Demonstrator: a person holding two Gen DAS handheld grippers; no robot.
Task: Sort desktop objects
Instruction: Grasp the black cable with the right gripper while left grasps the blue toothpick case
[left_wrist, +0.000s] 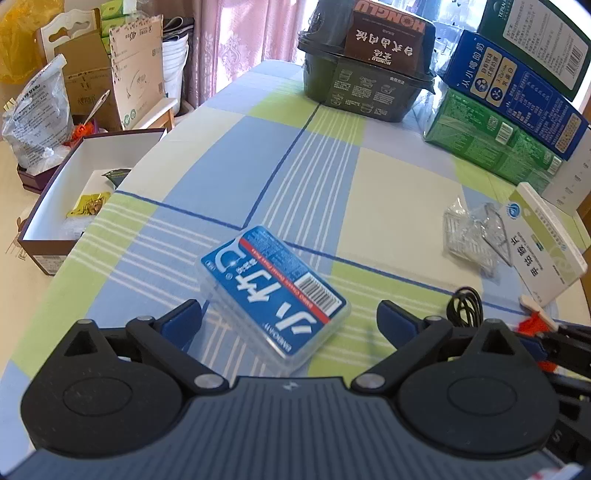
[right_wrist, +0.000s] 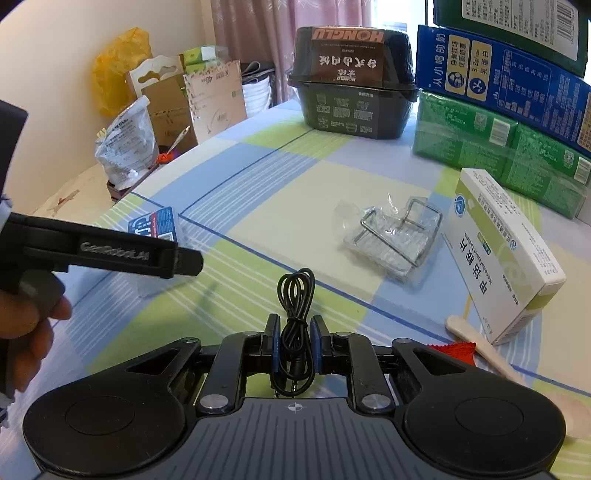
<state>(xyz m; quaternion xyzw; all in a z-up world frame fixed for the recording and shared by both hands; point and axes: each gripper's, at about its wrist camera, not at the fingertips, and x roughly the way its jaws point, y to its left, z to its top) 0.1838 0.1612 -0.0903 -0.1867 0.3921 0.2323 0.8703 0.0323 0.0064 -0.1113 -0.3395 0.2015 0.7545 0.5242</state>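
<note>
- The right gripper is clamped on a coiled black cable; the bundle stands upright between the blue pads, its loop rising above the fingertips and its plug ends hanging down behind them.
- The left gripper stands wide open, its blue pads clear of everything. A clear flat case with a blue label lies on the tabletop between and just ahead of the fingertips, turned at an angle, its near-left corner close to the left finger.
- In the right wrist view that left gripper reaches in from the left edge, held by a hand, with the blue-label case showing partly behind its finger.
- Just right of the right gripper lie a wooden spoon and a red scrap.
- Further out, a wire rack in clear wrap rests on the checked cloth, and a white medicine box lies just beside it on the right.
- At the far edge stand a black lidded food container and, to its right, a stack of green and blue boxes.
- Beyond the tabletop's left edge, an open white-lined box sits on the floor among bags and cartons.
</note>
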